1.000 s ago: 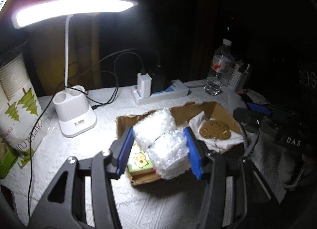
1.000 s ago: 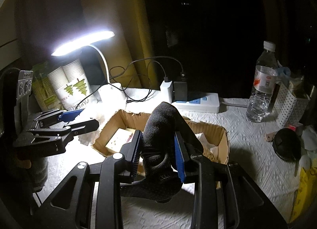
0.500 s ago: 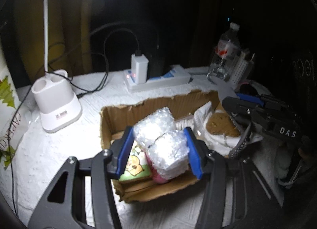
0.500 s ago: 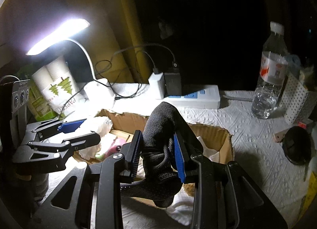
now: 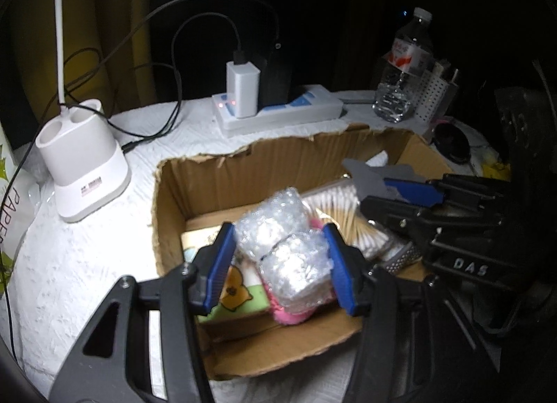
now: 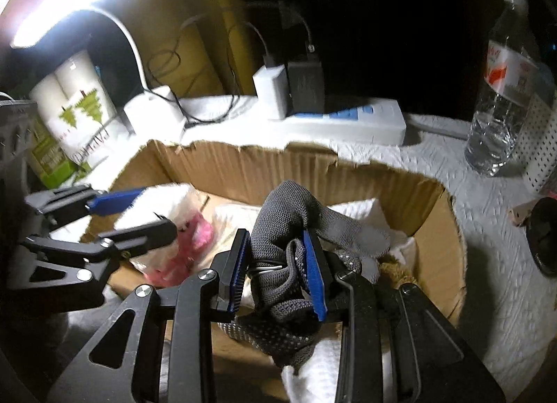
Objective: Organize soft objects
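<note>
Now: bubble wrap bundle, folded and banded, clamped between the blue pads of the left gripper. Jaws pressing both sides, bundle bulging above and ahead of the pads. Hanging low inside the cardboard box, left half, directly over a pink soft thing and a cartoon-printed packet on the box floor. Touching them or just clear of them: cannot tell.

Dark knit glove, bunched, long axis running up and forward out of the jaws, gripped mid-length by the right gripper. Cuff end drooping below the pads, fingers flopping over to the right. Sitting over the right half of the same box, above a white cloth and a brown fuzzy item partly hidden.

Key relation: each load already straight beneath its own gripper and within the box walls, so the drop is downward only, no sideways travel wanted. Grippers side by side, close but apart; left one nearer the pink thing, right one nearer the white cloth.

Beyond the box: cotton swab pack along the back, power strip behind, lamp base to the left, water bottle to the right, all on a white-covered table.

Judgement: placing step, nearly ready to let go.
</note>
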Motion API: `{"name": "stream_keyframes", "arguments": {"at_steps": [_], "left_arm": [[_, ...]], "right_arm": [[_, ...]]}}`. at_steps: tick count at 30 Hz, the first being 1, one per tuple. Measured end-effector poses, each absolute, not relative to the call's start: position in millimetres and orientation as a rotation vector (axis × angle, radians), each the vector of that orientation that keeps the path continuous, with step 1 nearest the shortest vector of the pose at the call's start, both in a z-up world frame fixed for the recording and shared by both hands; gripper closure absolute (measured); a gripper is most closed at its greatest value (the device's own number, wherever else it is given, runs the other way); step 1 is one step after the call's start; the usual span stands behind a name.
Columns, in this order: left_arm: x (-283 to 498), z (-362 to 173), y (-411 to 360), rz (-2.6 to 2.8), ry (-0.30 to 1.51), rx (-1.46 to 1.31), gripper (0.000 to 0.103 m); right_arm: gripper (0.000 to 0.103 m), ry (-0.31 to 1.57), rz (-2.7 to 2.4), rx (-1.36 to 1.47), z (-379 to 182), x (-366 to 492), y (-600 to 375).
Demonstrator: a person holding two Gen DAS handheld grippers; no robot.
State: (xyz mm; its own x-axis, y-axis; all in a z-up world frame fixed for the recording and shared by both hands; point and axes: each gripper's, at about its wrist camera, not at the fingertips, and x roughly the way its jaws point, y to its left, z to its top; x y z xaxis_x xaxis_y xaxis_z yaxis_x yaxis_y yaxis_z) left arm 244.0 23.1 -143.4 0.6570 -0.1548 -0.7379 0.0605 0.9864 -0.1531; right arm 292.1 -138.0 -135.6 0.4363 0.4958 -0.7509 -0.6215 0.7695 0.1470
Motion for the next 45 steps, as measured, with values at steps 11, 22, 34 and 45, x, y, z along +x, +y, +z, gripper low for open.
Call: {"name": "stream_keyframes", "arguments": {"at_steps": [11,22,34,45], "left_arm": [[238,-133,22,-0.100,0.831,-0.098,0.034],[221,-115,18,-0.085,0.799,-0.085,0.032],[189,-87,11,-0.056,0.739,-0.088,0.026],[155,-63,9,-0.042,0.683,-0.097,0.026]], "right_arm": [[0.062,0.882,0.680,-0.157,-133,290,-139],[0.049,0.828,0.667,-0.150,-119,274,-149],[0.049,0.763,0.649,-0.144,-96,245,-168],[0.048,0.701,0.637,-0.145,-73,211,-180]]}}
